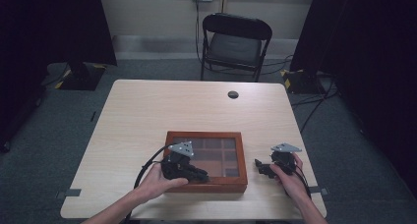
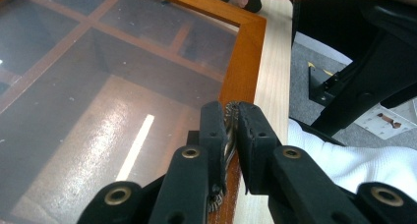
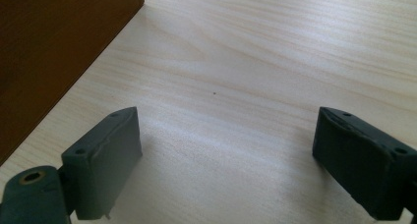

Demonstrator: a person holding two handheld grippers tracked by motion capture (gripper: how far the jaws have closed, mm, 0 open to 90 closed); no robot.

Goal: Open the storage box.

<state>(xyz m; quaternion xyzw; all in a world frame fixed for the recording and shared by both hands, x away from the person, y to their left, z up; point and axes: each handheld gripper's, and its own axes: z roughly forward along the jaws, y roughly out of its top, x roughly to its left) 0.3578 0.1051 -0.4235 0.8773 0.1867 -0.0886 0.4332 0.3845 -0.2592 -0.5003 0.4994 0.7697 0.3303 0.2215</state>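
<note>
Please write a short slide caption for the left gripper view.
Left gripper shut on a small metal pull at the glass-lidded wooden box's front edge.

Glossy reddish wooden box [image 1: 206,184] with a dusty, perhaps glass lid [image 2: 98,86]; pale matt wood-grain table [image 3: 275,62].

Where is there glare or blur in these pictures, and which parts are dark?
Left gripper view: a bright streak of glare on the glass lid of the wooden box; the left tongs are sharp. Right gripper view: the table is evenly lit, soft at the top. High view: dim, with dark corners.
</note>
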